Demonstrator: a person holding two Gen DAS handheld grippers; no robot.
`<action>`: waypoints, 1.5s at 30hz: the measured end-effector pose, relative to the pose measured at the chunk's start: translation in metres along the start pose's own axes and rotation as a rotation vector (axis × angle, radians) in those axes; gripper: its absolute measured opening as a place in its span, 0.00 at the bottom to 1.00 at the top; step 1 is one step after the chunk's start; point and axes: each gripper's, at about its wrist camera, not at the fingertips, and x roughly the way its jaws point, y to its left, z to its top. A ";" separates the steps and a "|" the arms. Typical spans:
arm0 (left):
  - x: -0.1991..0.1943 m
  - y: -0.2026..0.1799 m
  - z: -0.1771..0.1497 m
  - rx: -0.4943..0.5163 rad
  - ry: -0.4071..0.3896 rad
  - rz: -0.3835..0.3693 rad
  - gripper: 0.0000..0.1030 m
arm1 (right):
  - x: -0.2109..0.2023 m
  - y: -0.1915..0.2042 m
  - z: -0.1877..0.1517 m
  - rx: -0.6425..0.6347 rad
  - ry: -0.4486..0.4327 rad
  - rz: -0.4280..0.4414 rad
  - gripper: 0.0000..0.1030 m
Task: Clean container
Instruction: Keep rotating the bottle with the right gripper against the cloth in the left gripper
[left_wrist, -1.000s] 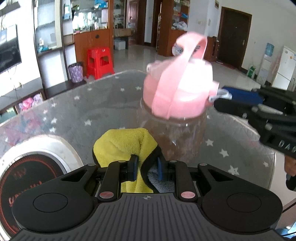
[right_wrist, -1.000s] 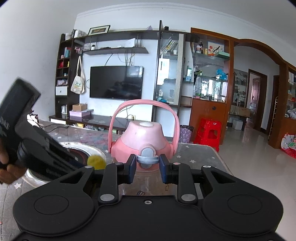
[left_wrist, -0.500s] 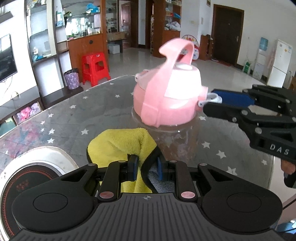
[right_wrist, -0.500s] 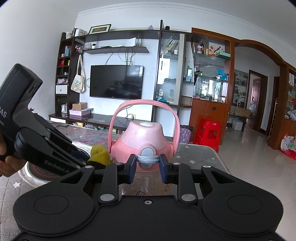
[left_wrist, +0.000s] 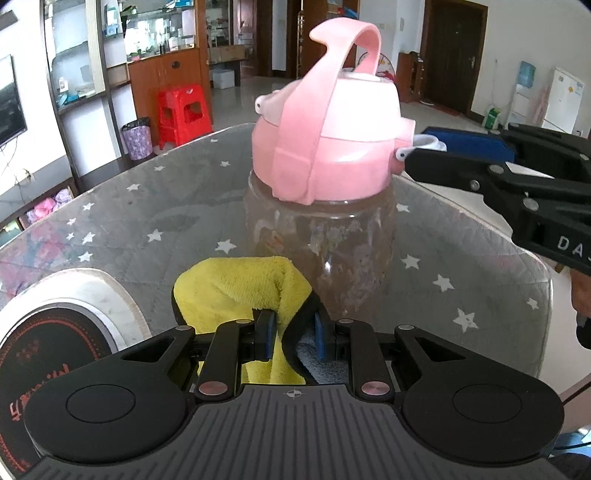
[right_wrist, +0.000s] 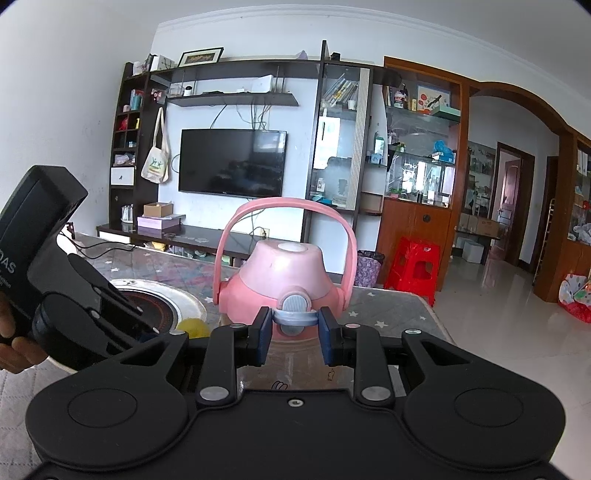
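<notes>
Left wrist view: my left gripper (left_wrist: 290, 334) pinches the yellow cloth (left_wrist: 240, 286) against the bottle (left_wrist: 321, 243) on the table (left_wrist: 147, 221). Right gripper (right_wrist: 294, 334) clamps only the lid latch (right_wrist: 295, 314); wiping pressure could tip the bottle or pop the latch.

a home living room: wall-mounted tv (right_wrist: 232, 162), display shelves (right_wrist: 343, 147), red plastic stool (right_wrist: 415, 267), star-patterned table (left_wrist: 147, 221)
</notes>
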 end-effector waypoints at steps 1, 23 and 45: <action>0.001 -0.001 0.000 -0.001 0.001 -0.001 0.20 | 0.002 0.000 0.000 -0.001 0.001 -0.002 0.28; 0.001 0.022 0.027 0.024 -0.013 0.021 0.20 | 0.002 -0.007 -0.009 0.014 -0.011 -0.031 0.28; 0.024 0.023 0.037 0.115 -0.016 -0.060 0.20 | 0.014 -0.013 -0.019 -0.018 0.003 -0.065 0.30</action>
